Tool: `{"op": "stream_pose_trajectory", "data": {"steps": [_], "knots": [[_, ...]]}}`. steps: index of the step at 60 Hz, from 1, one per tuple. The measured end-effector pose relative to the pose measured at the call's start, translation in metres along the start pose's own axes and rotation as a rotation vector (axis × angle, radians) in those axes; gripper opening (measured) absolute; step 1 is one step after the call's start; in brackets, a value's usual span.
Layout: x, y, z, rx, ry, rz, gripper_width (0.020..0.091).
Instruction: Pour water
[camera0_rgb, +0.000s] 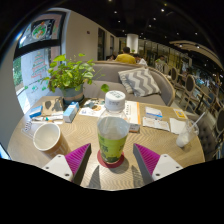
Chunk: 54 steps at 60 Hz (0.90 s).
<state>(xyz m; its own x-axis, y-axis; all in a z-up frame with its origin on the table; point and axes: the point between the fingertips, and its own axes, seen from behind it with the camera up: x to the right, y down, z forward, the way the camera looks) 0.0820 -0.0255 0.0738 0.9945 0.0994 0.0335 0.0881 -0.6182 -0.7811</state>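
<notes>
A clear plastic bottle (113, 128) with a white cap and a green label stands upright on a red coaster (112, 158) on the round wooden table (150, 142). It sits between my fingers, slightly ahead of the pads, with a gap on each side. My gripper (112, 160) is open, its magenta pads (77, 156) spread wide to the left and right of the coaster. A white paper cup (46, 137) stands on the table to the left of the bottle, its mouth open upward.
A potted green plant (67, 76) stands at the back left of the table. Booklets and papers (155, 118) lie behind the bottle and to the right. A small white object (182, 140) stands at the right. A grey sofa with a patterned cushion (137, 82) lies beyond the table.
</notes>
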Motion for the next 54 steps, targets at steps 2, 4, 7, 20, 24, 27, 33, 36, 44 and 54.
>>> {"op": "stream_pose_trajectory", "data": {"steps": [2, 4, 7, 20, 24, 27, 33, 36, 44, 54], "knots": [[0.001, -0.001, -0.013, -0.008, 0.017, 0.003, 0.0854], [-0.001, 0.001, -0.028, -0.018, 0.031, 0.008, 0.0854], [-0.004, 0.002, -0.053, -0.027, 0.049, 0.017, 0.0853], [-0.021, 0.019, -0.164, -0.038, 0.147, 0.016, 0.0854], [-0.031, 0.028, -0.189, -0.04, 0.154, 0.024, 0.0852], [-0.036, 0.033, -0.207, -0.044, 0.161, 0.034, 0.0852], [-0.045, 0.039, -0.231, -0.036, 0.168, 0.046, 0.0851], [-0.047, 0.041, -0.238, -0.031, 0.18, 0.048, 0.0855], [-0.053, 0.046, -0.248, -0.031, 0.17, 0.049, 0.0852], [-0.057, 0.034, -0.252, 0.003, 0.161, 0.036, 0.0854]]}}
